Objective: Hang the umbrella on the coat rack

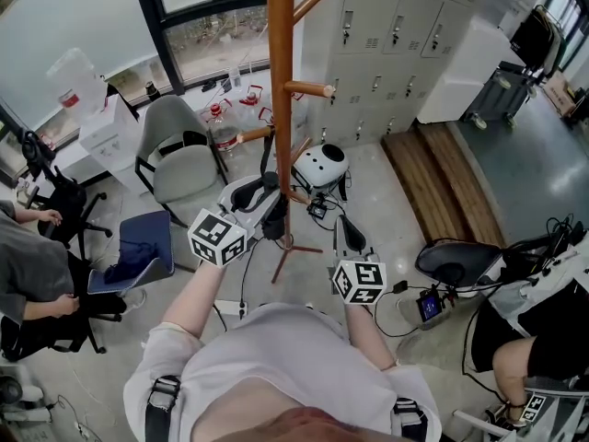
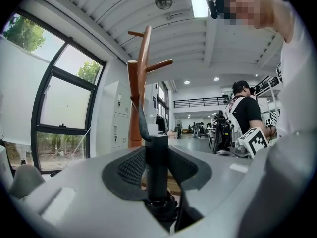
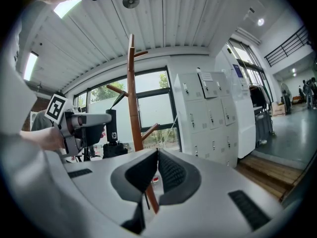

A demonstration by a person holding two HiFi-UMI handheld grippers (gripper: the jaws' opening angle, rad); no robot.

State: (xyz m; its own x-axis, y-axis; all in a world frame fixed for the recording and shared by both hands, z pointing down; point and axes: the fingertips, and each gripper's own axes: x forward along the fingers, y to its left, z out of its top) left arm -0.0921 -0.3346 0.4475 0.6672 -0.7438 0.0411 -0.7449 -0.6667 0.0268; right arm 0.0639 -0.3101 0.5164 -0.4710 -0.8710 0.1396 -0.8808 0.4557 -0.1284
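Closest beneath the head camera are the person's white-sleeved arms (image 1: 189, 307), each ending in a marker-cubed claw near the tall brown wooden coat rack (image 1: 281, 72), whose pole runs from centre to 12 o'clock. At 9 o'clock of the pole's lower part, the left gripper (image 1: 258, 203) holds the folded black umbrella (image 1: 273, 221) just beside the wood. The left gripper view adds what the overhead one hides: padded jaws clamped on the umbrella's black cylindrical handle (image 2: 156, 165), and a thin dark strap (image 2: 140, 117) rising from the handle's top toward the rack. Whether the strap sits over a peg I cannot tell. The right gripper (image 1: 351, 239), at 4 o'clock of the pole, shows in its own view with ribbed pads (image 3: 171, 172) meeting at the tips and nothing between them. Only that view shows the umbrella side-on, at 9 o'clock beside the pole.
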